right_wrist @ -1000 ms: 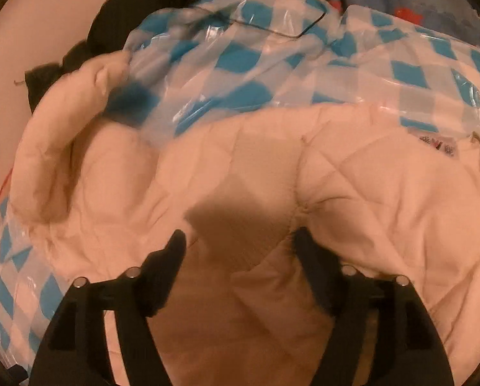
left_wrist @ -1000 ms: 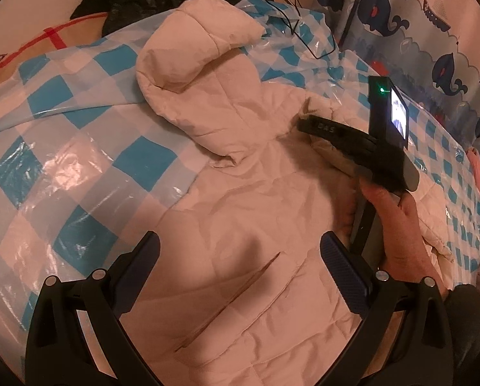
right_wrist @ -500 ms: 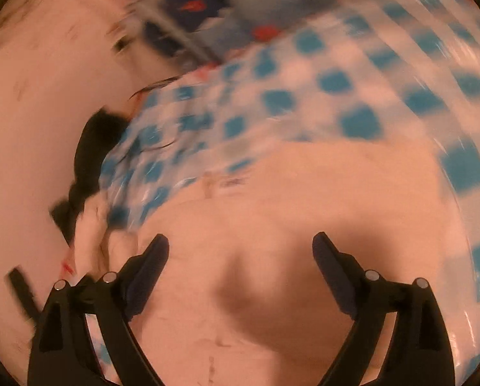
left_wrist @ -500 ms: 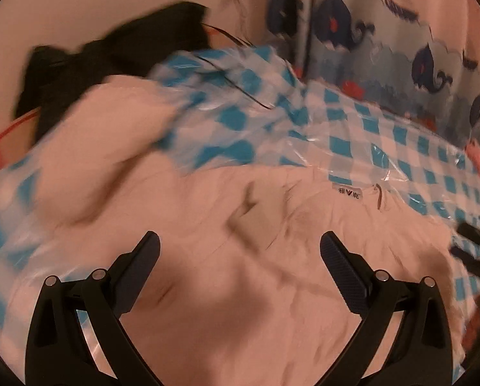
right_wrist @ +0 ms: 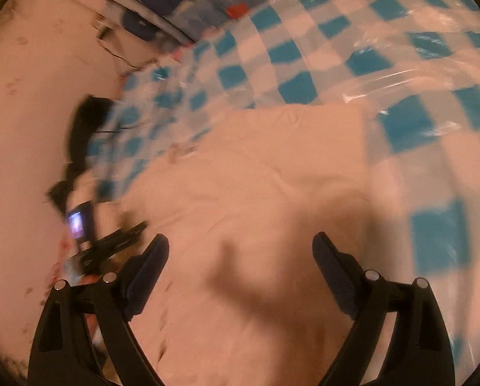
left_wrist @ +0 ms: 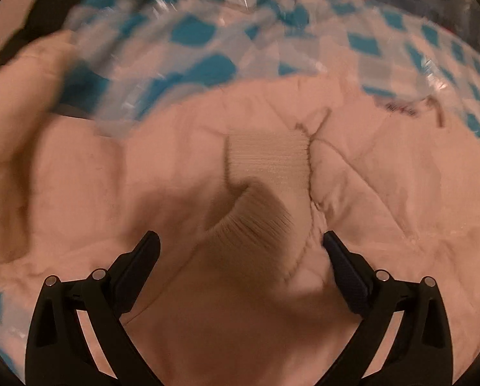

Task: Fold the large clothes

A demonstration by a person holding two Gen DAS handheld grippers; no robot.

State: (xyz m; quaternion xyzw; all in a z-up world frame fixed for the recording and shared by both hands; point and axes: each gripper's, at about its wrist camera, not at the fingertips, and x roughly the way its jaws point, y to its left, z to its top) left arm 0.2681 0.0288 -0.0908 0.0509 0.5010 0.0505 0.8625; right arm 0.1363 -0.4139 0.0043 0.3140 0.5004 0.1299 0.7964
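So the big cream quilted jacket (left_wrist: 384, 199) is spread out on the blue-and-white checked plastic sheet (left_wrist: 201, 32), and it looks like a sleeve has already been folded in: the ribbed cuff (left_wrist: 268, 164) is seen lying across the middle of the body in the left wrist view. That part can probably be counted as done. The other sleeve's state can't be judged from these blurry shots, and a fair bit is clearly left, since the body is spread flat with a straight edge (right_wrist: 304, 109) showing in the right wrist view and no lengthwise fold made yet.

The left gripper (left_wrist: 240, 247) is held wide open just above the cuff, nothing pinched. The right gripper (right_wrist: 240, 251) is spread wide too, over plain quilted fabric, nothing held. A dark garment (right_wrist: 85, 119) is piled by the wall, untouched.
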